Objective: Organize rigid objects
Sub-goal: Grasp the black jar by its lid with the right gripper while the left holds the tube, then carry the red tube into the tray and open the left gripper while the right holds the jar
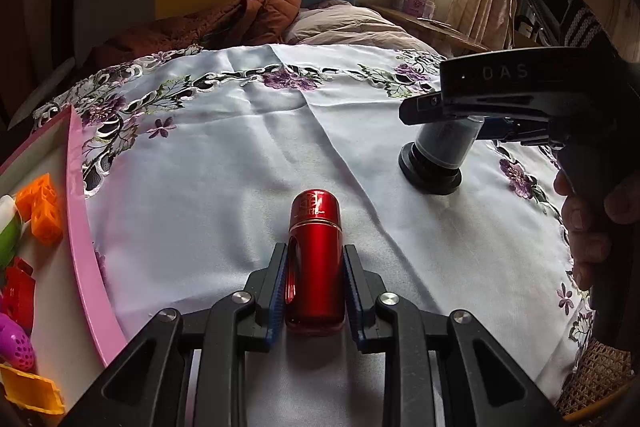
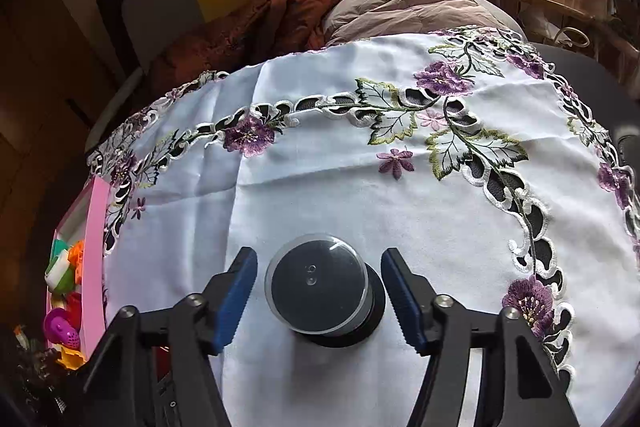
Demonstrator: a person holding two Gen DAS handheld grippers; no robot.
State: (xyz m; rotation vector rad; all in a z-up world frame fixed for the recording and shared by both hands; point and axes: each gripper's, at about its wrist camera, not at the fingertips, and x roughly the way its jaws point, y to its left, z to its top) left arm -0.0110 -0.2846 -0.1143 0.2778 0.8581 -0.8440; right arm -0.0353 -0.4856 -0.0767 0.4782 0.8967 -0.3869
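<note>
A red metal canister (image 1: 315, 259) with a rounded cap stands upright on the white embroidered tablecloth (image 1: 224, 155). My left gripper (image 1: 315, 259) is shut on its sides. A clear-domed disc case on a black base (image 2: 320, 287) stands to the right; it also shows in the left wrist view (image 1: 438, 151). My right gripper (image 2: 320, 267) is open, its blue fingers on either side of the case without touching it. In the left wrist view the right gripper (image 1: 460, 107) hovers over the case.
A pink tray (image 1: 86, 243) with several colourful plastic toys (image 1: 40, 211) sits at the table's left edge; it also shows in the right wrist view (image 2: 94, 259). Beyond the table lie a bed with bedding (image 1: 348, 23) and a wooden desk (image 1: 436, 23).
</note>
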